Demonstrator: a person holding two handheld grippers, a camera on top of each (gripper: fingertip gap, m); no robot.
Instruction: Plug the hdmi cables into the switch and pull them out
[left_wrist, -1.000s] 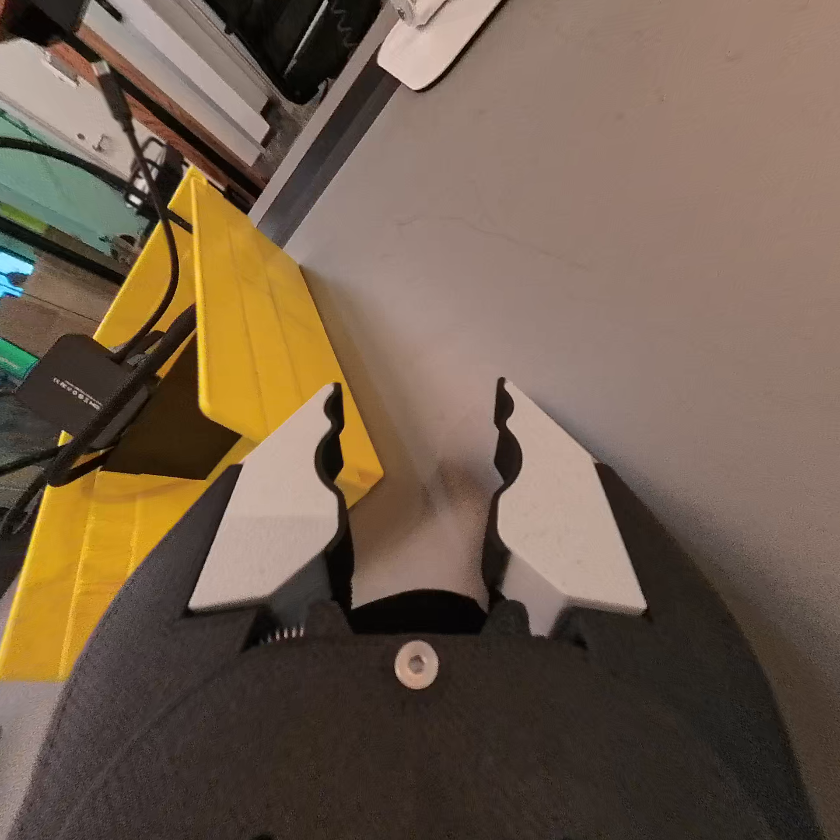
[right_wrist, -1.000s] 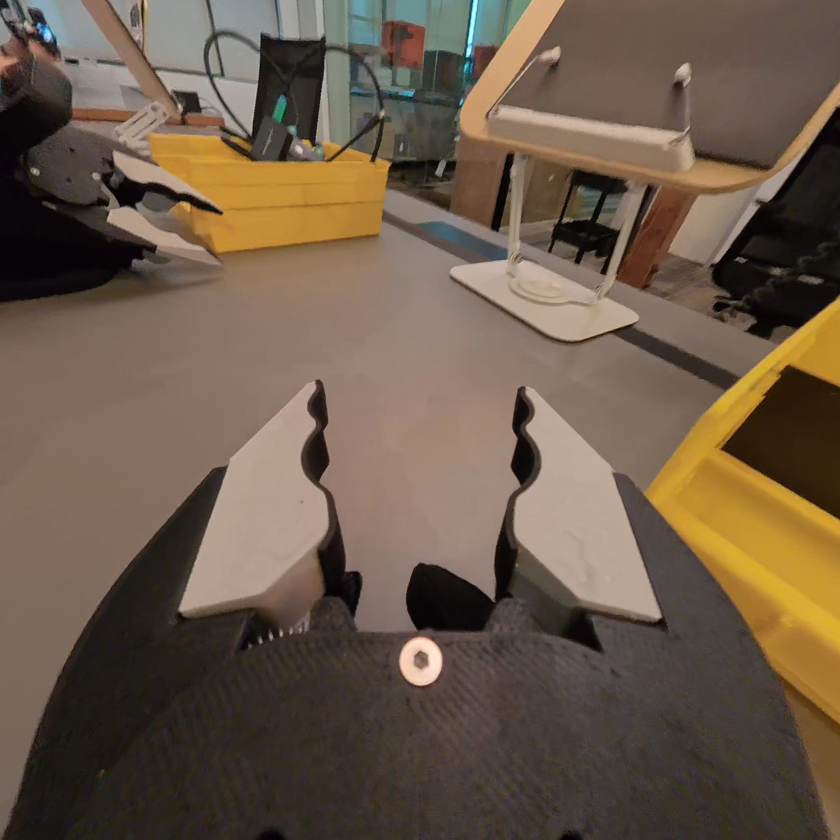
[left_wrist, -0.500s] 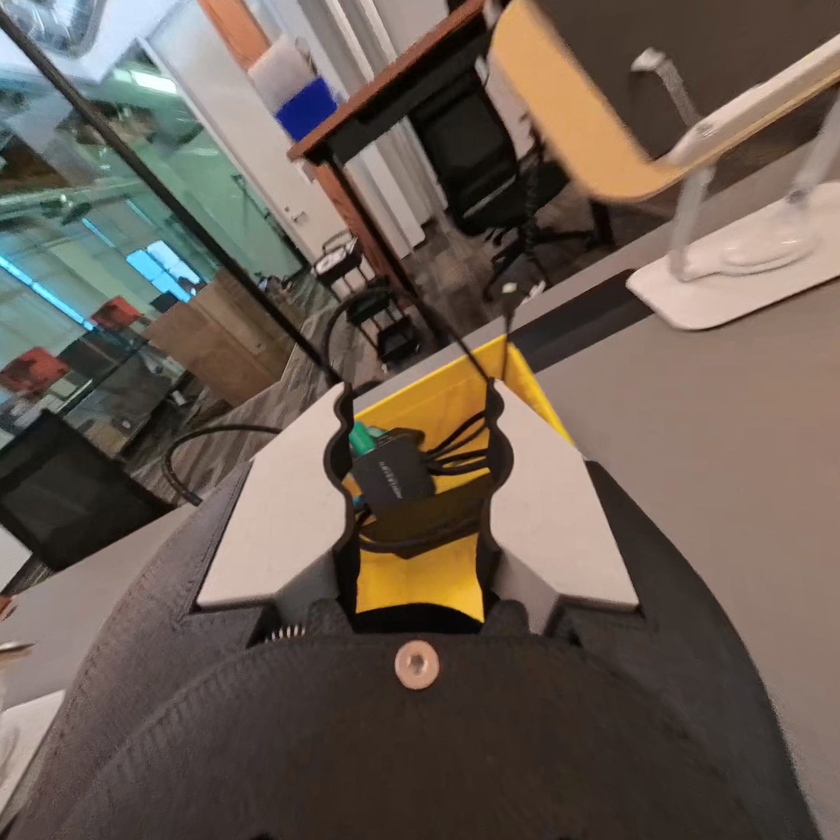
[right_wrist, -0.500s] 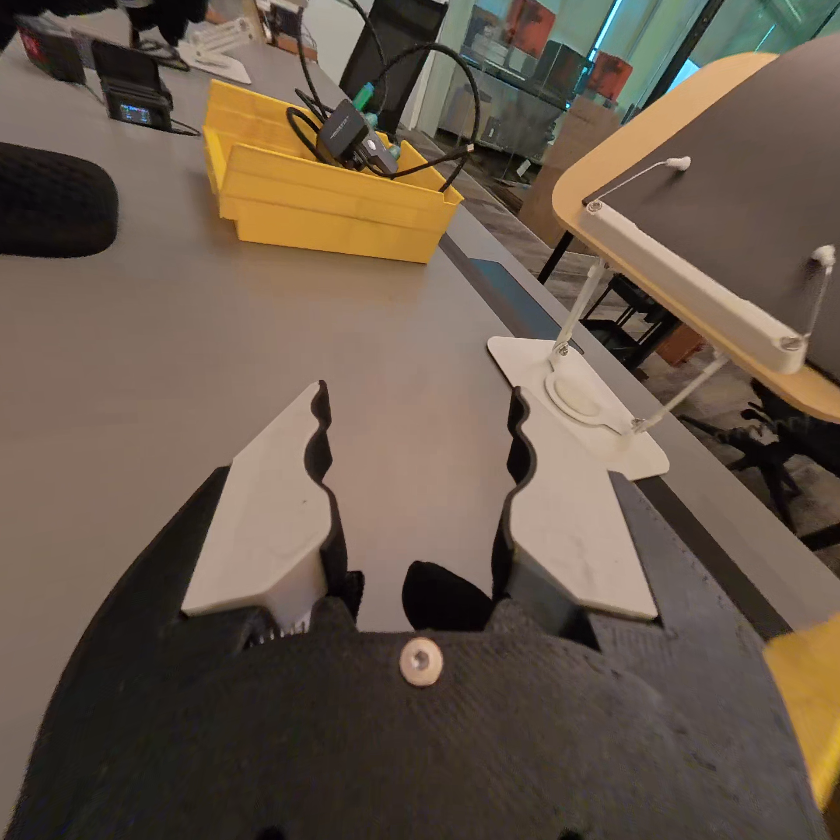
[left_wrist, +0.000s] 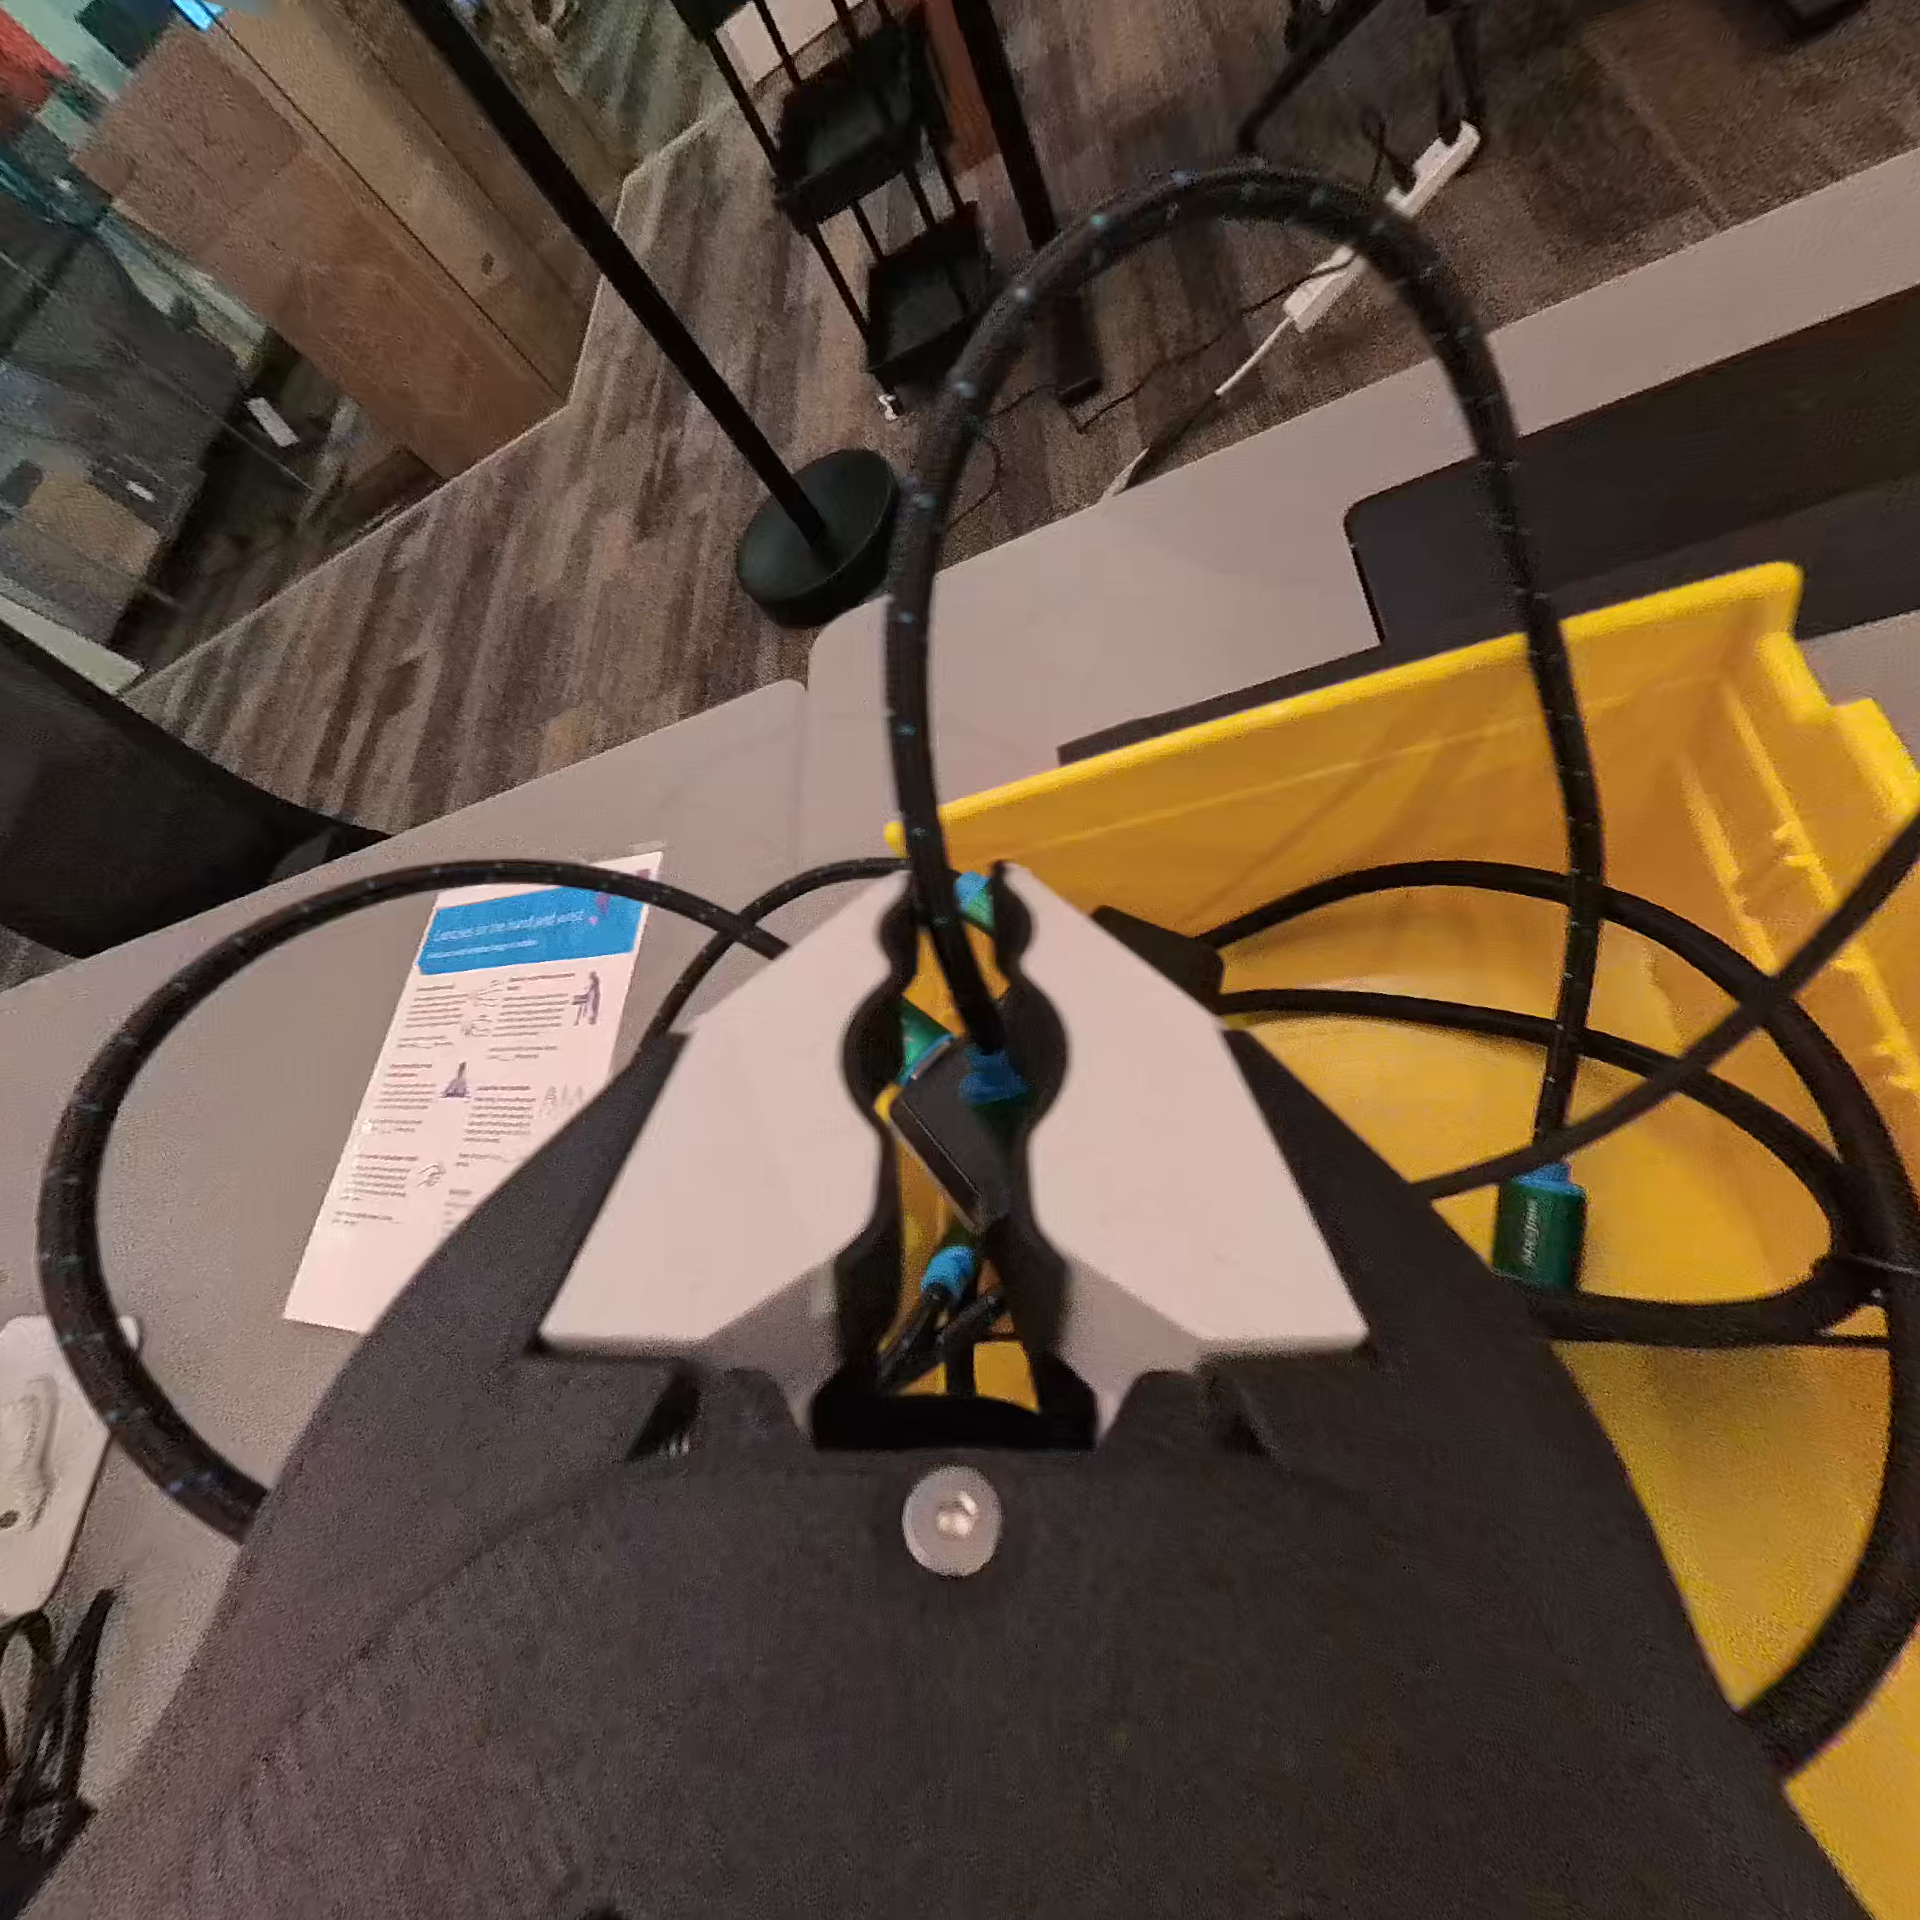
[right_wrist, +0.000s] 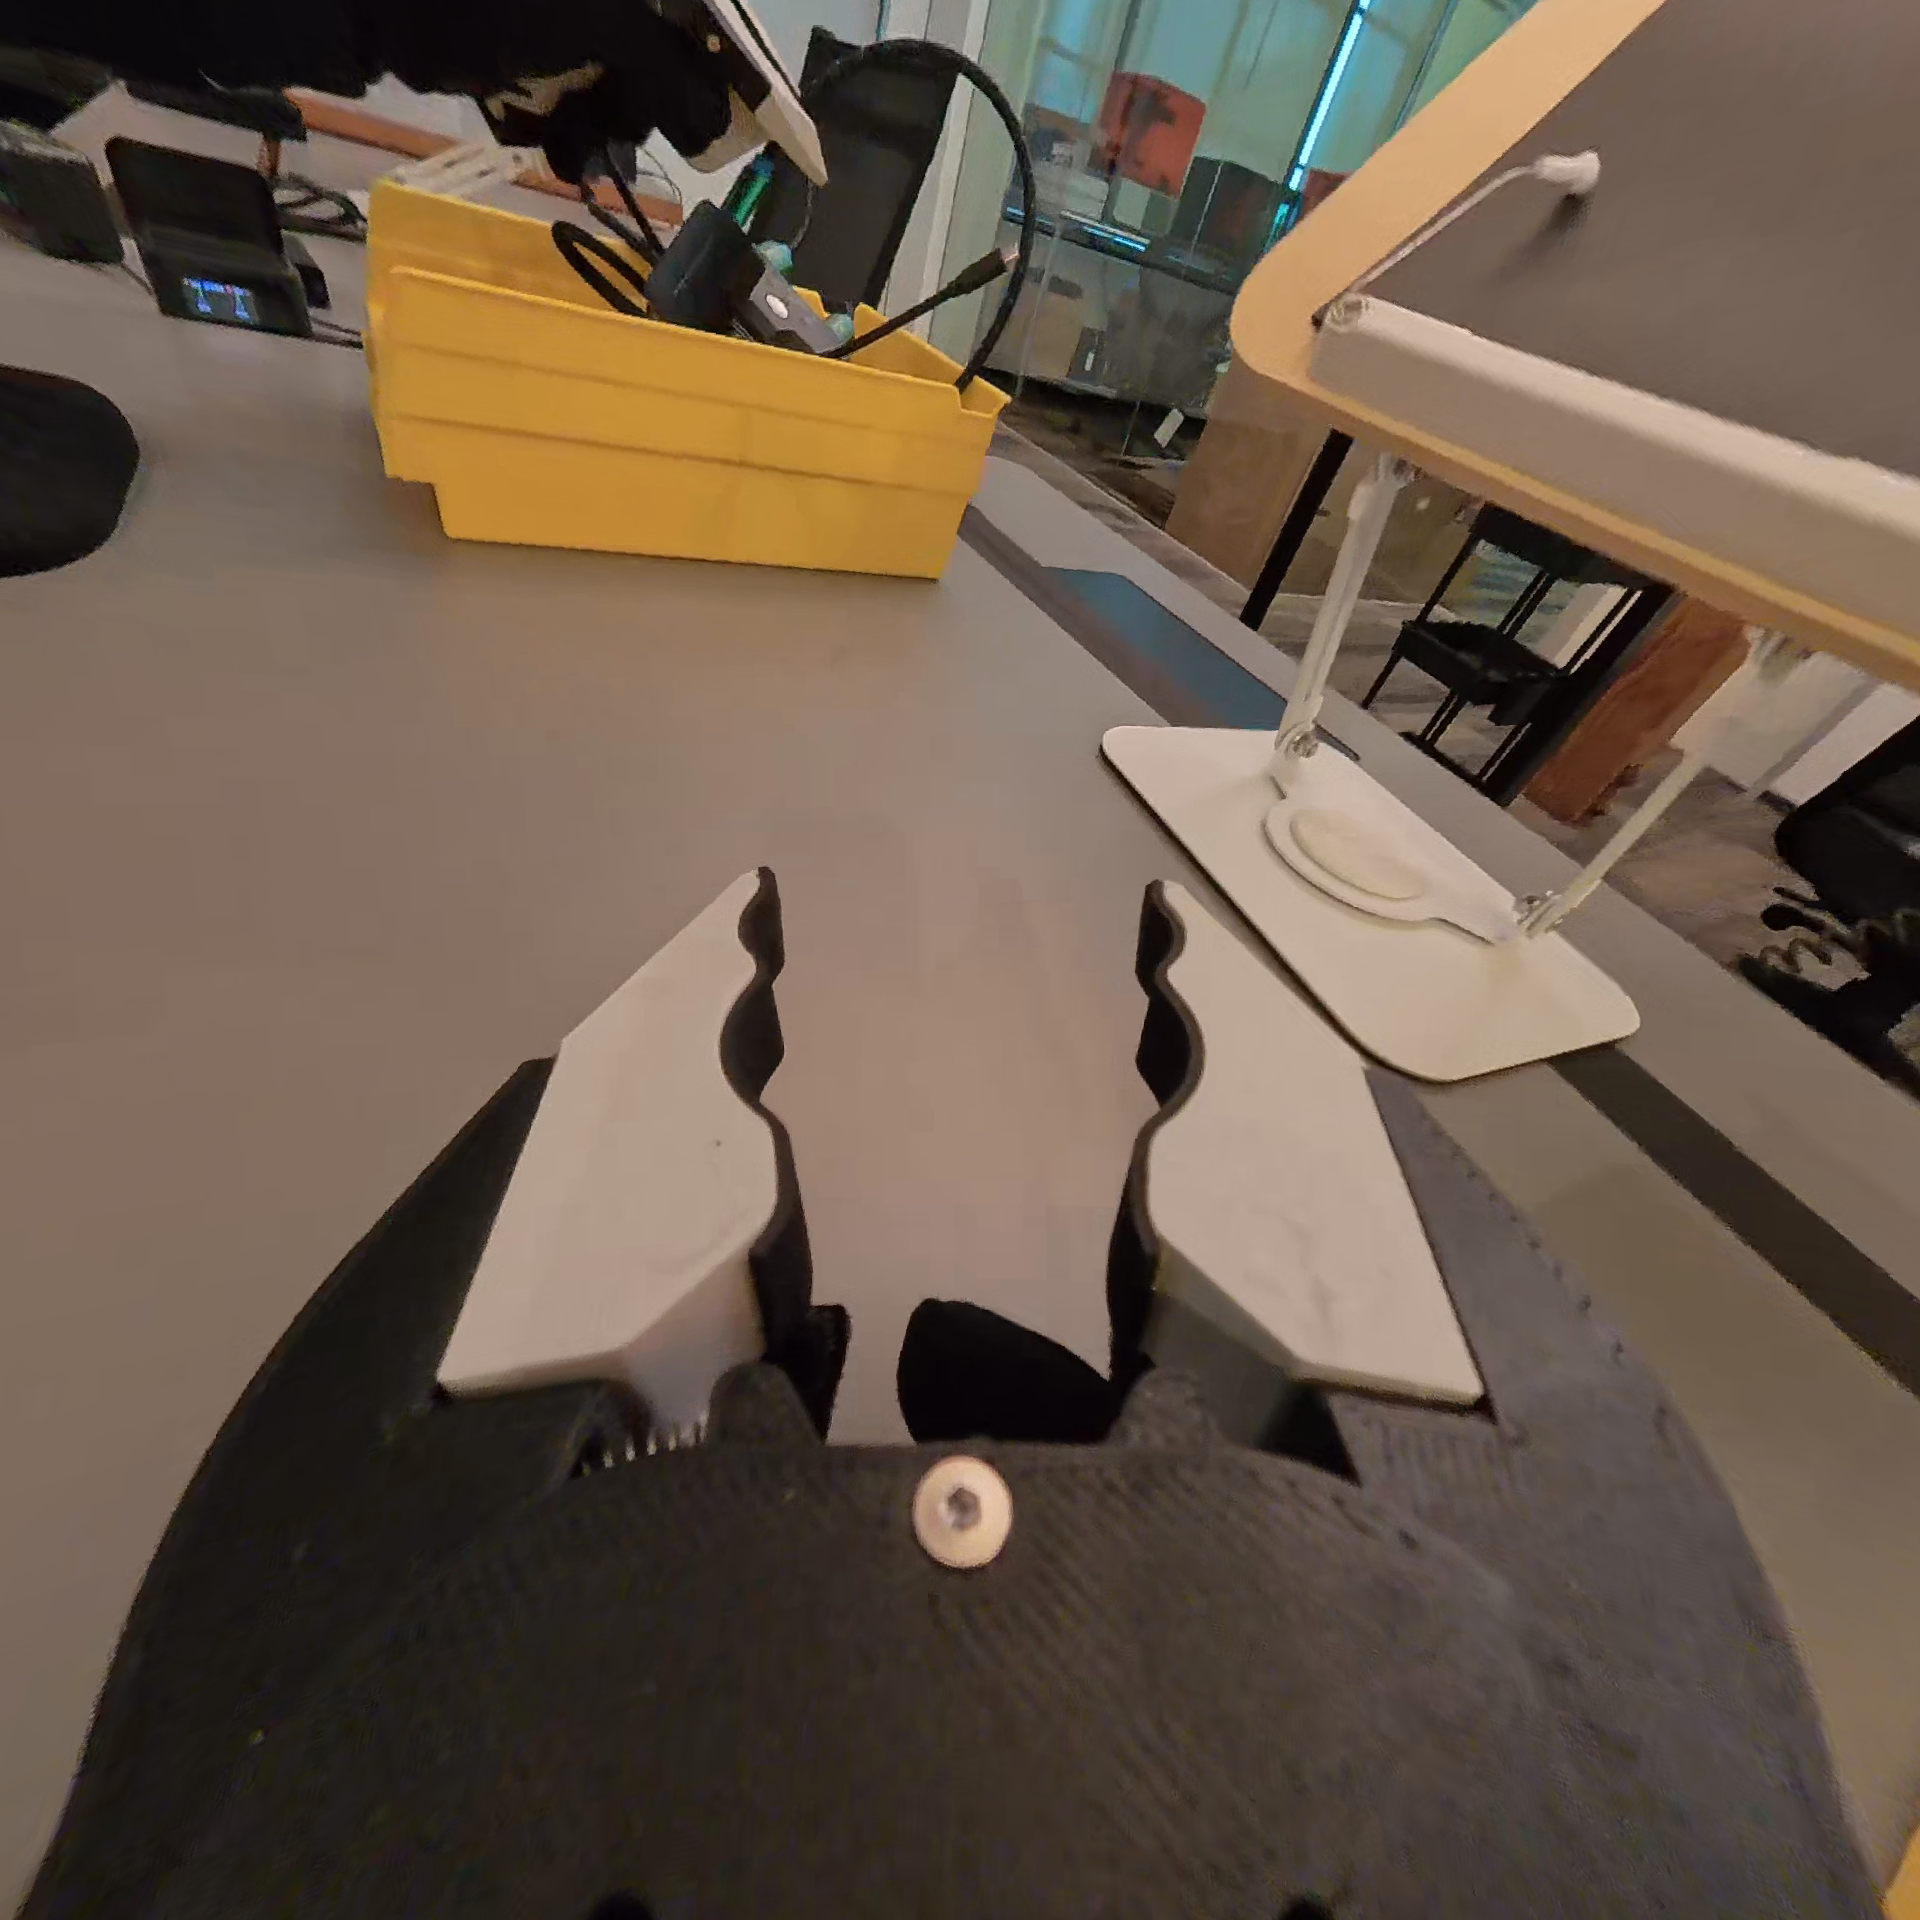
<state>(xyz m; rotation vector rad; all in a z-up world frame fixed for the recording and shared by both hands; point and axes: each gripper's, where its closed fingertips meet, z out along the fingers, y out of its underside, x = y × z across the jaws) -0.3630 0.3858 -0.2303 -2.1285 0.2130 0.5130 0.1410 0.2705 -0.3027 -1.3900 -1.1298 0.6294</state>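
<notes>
On your grey table (right_wrist: 416, 831) you can see a white stand (right_wrist: 1382, 914) with thin legs, holding up a tilted board (right_wrist: 1621, 270) with a wooden edge. A printed paper sheet (left_wrist: 468, 1091) lies flat on the table in your left wrist view. Far back sits a small black box with a lit screen (right_wrist: 213, 244), and a black pole on a round base (left_wrist: 800, 520) stands on the floor.
</notes>
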